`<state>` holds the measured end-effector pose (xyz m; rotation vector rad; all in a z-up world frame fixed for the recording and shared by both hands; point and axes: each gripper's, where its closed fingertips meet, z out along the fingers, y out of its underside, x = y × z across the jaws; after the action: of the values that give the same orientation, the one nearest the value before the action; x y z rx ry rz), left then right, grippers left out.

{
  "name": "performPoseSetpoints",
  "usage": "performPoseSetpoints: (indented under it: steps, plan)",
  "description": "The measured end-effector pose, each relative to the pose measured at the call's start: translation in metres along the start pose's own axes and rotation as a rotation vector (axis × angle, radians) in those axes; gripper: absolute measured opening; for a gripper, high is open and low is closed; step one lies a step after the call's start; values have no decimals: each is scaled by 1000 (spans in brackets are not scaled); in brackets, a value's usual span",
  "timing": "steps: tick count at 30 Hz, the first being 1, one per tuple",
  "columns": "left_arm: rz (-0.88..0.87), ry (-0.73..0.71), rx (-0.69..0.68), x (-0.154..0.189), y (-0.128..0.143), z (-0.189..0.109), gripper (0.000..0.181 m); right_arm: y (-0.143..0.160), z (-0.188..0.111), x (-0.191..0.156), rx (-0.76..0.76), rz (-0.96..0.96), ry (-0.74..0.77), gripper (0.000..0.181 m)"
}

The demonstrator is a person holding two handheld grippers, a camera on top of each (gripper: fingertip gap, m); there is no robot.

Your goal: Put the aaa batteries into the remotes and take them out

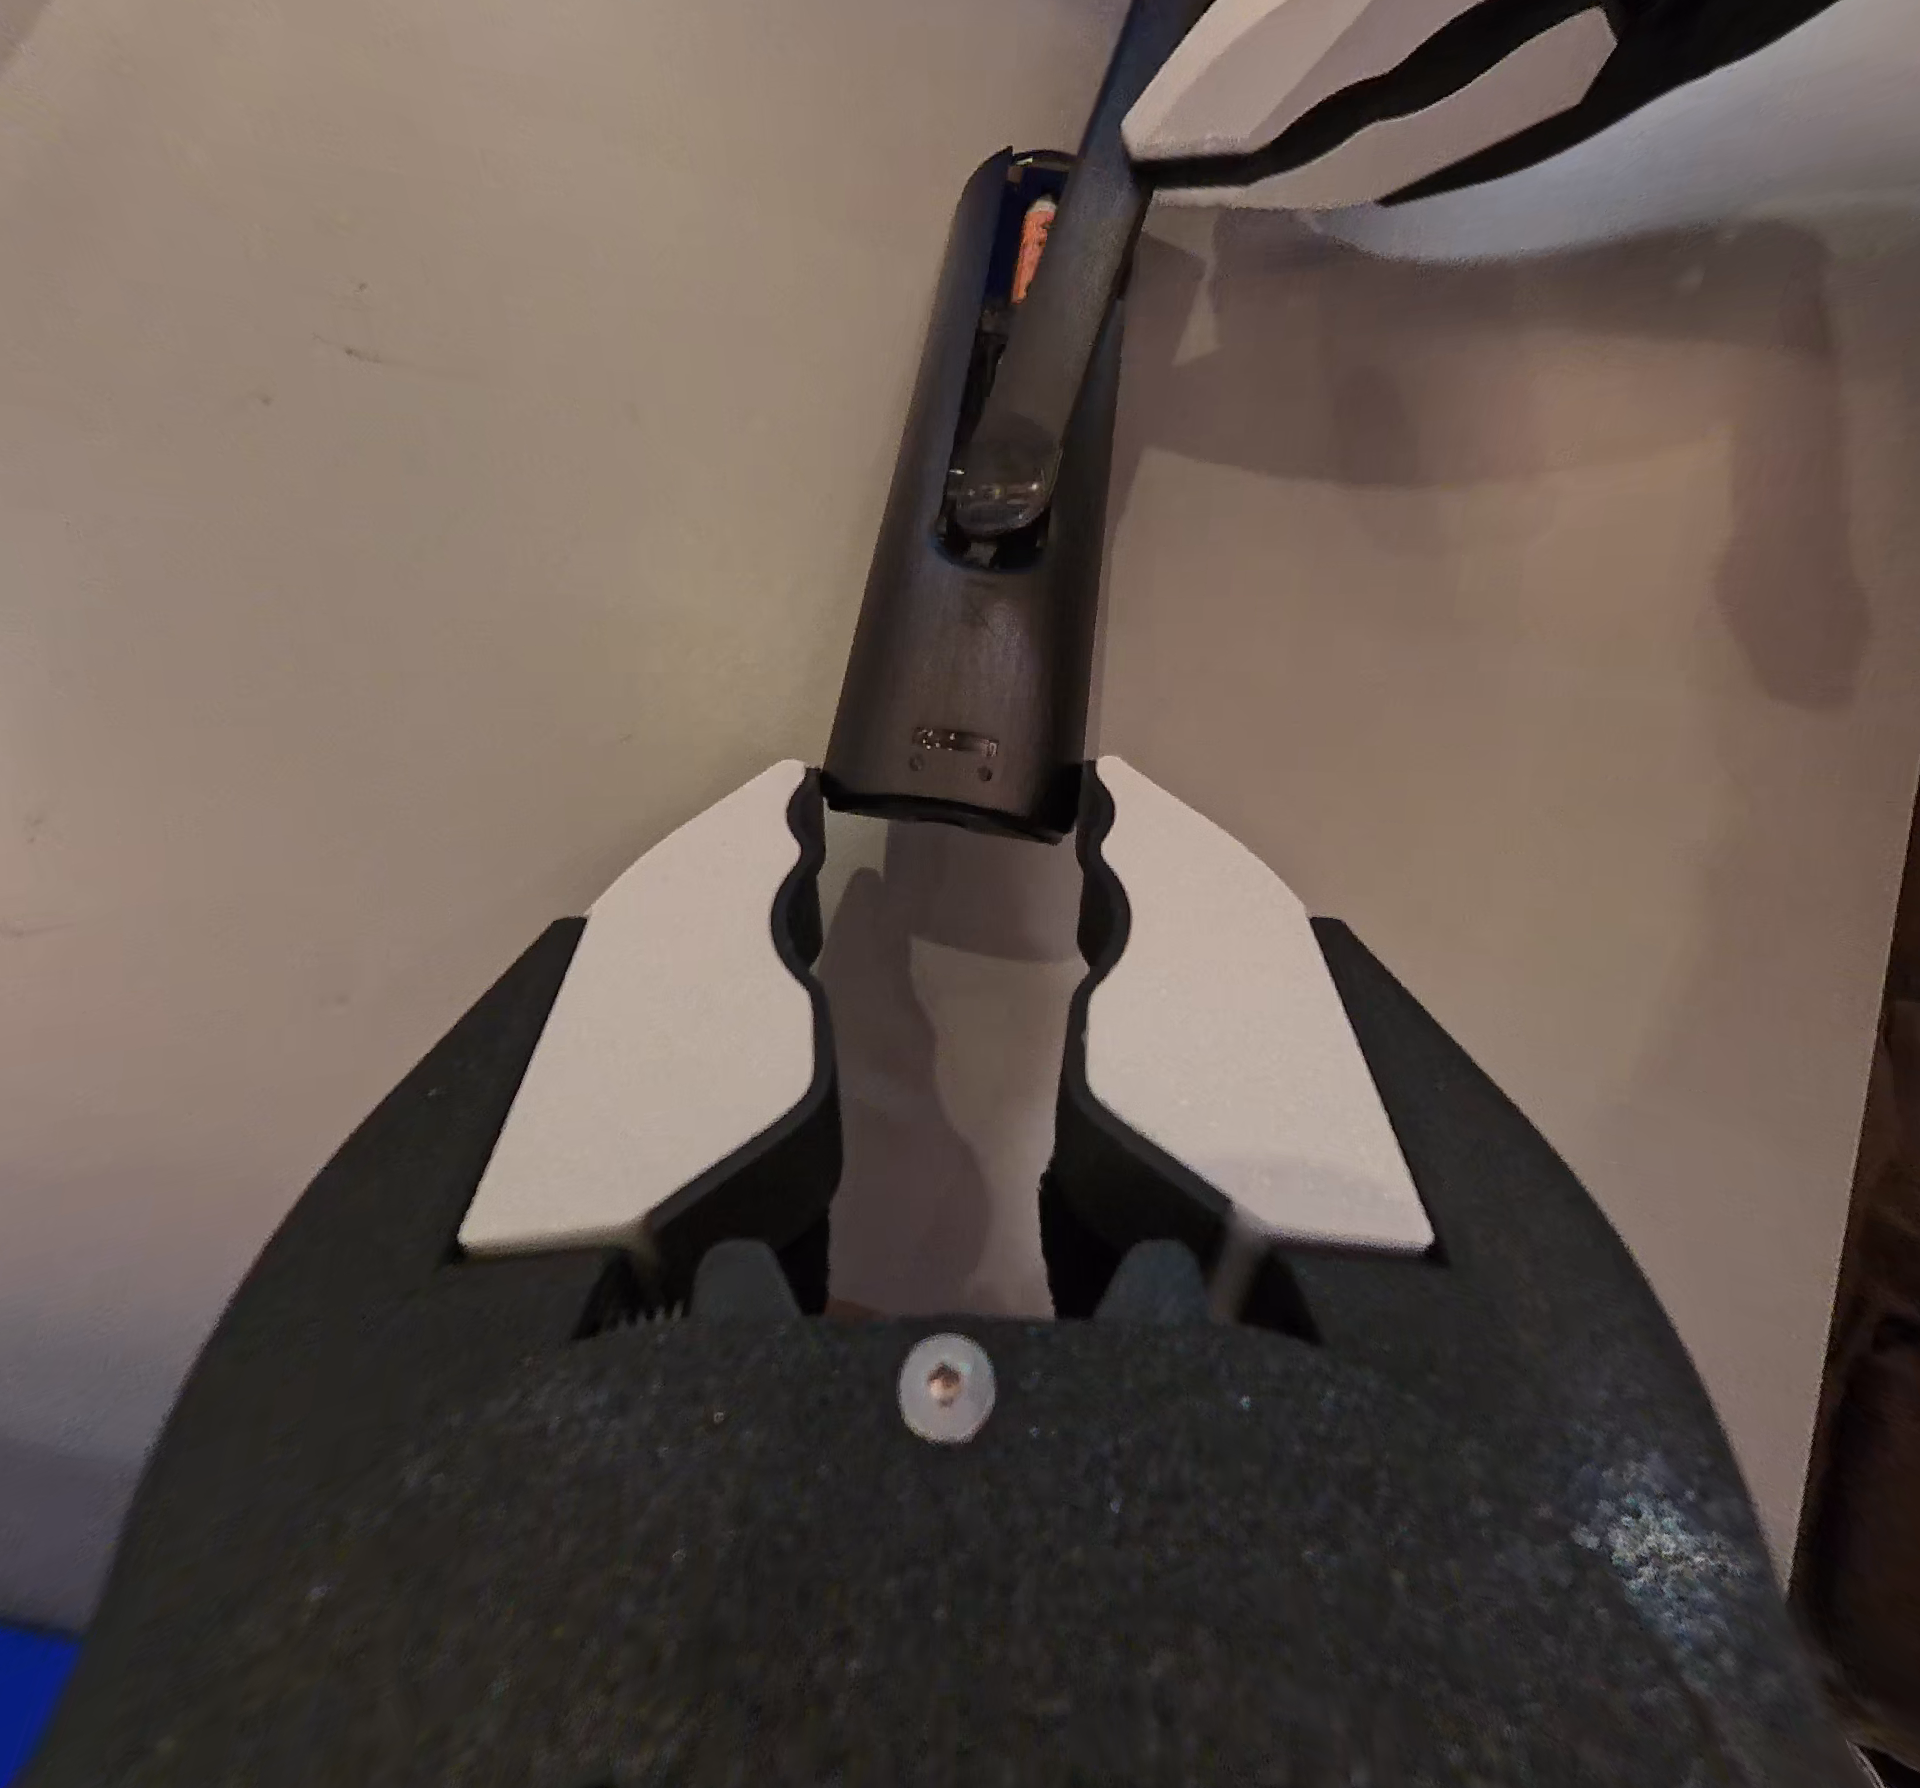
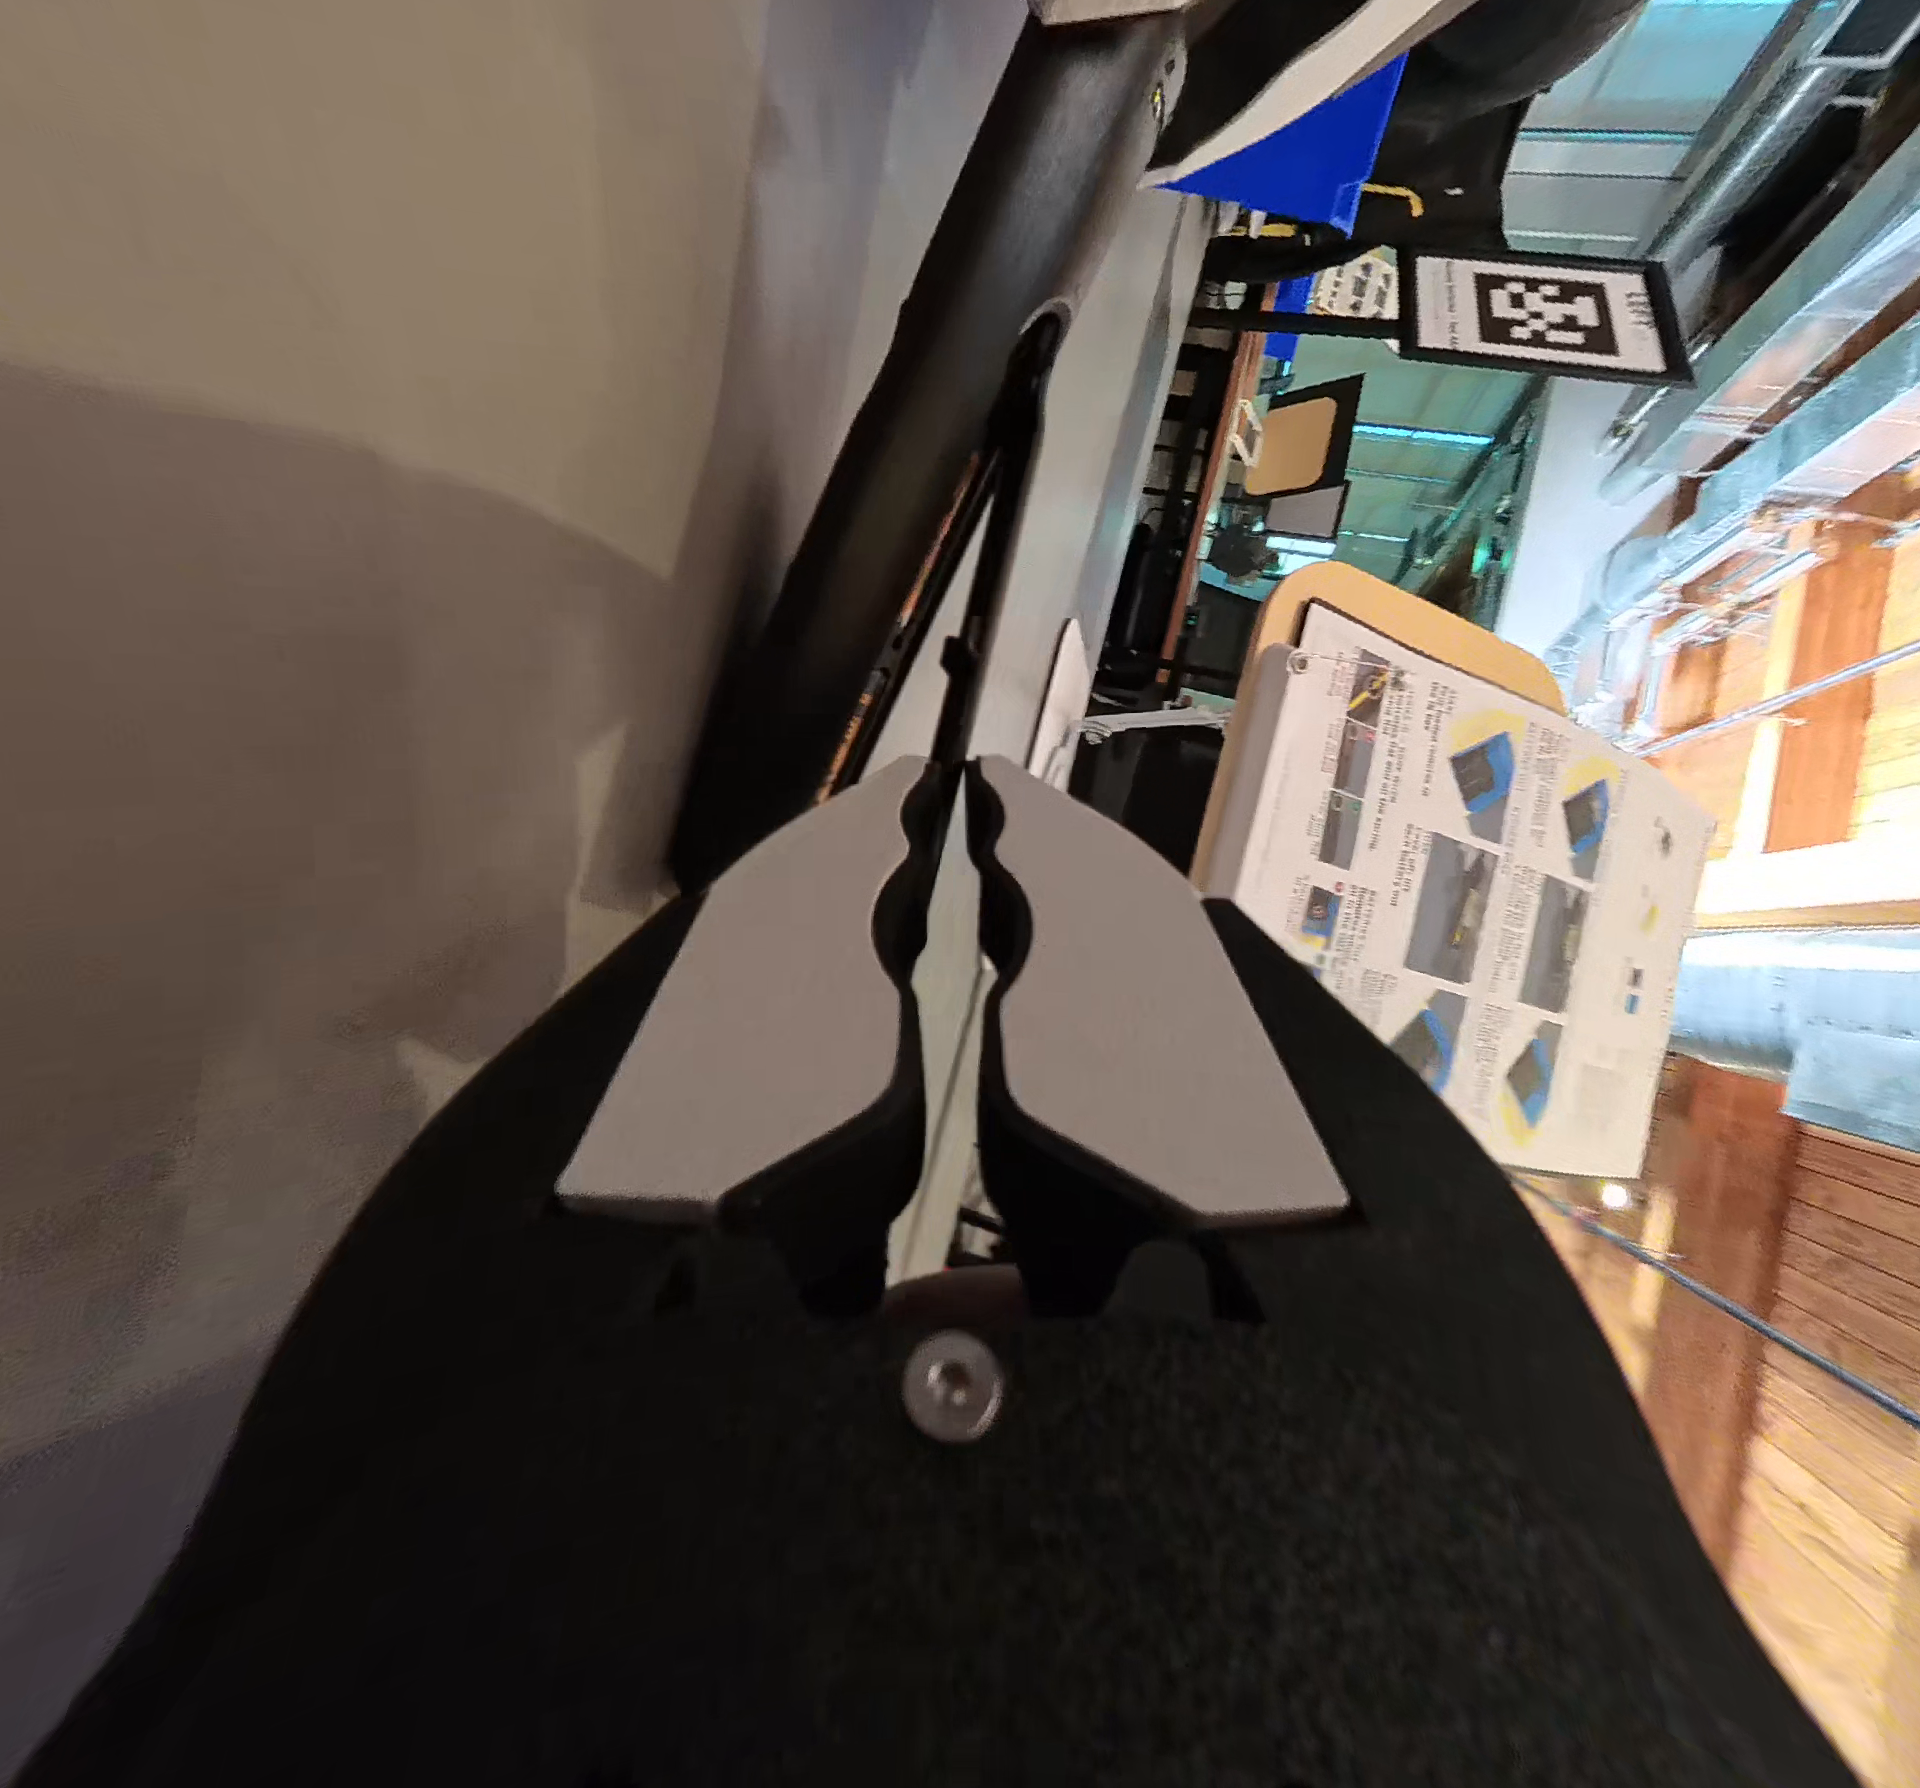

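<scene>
My left gripper (image 1: 951,793) has its fingers clamped on the remote (image 1: 961,637) above the surface (image 1: 416,491); my right gripper (image 2: 954,782) pinches the battery cover (image 1: 1101,180) — half lifted, 1 battery (image 1: 1034,247) showing; next, I judge, pull the cover free.

One black remote (image 1: 956,595), one loose back cover (image 1: 1101,211), one orange-wrapped battery (image 1: 1034,247), two tongs (image 1: 948,793).
</scene>
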<state>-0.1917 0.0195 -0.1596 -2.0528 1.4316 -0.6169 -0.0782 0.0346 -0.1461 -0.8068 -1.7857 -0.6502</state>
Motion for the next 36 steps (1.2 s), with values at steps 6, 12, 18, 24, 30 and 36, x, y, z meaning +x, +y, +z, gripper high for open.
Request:
performPoseSetpoints:
  steps: [6, 12, 18, 24, 30, 36]
  plan:
    - [-2, 3, 5, 0, -1, 0, 46, -2, -7, -12, 36, 365, -172, 19]
    - [-5, 7, 4, -1, 0, 1, 46, 0, -11, -10, 54, 533, -262, 20]
    - [-10, -1, 6, -4, 1, -2, 46, 25, -29, 12, -143, 1241, -496, 40]
    - [-4, -8, 8, -4, -1, -3, 46, 87, -46, -12, -636, 1420, -665, 48]
    - [1, -13, 9, -4, -4, -6, 46, 94, -33, -53, -815, 1367, -695, 53]
    - [3, -13, 9, -5, -3, -6, 46, 88, -24, -68, -788, 1431, -698, 38]
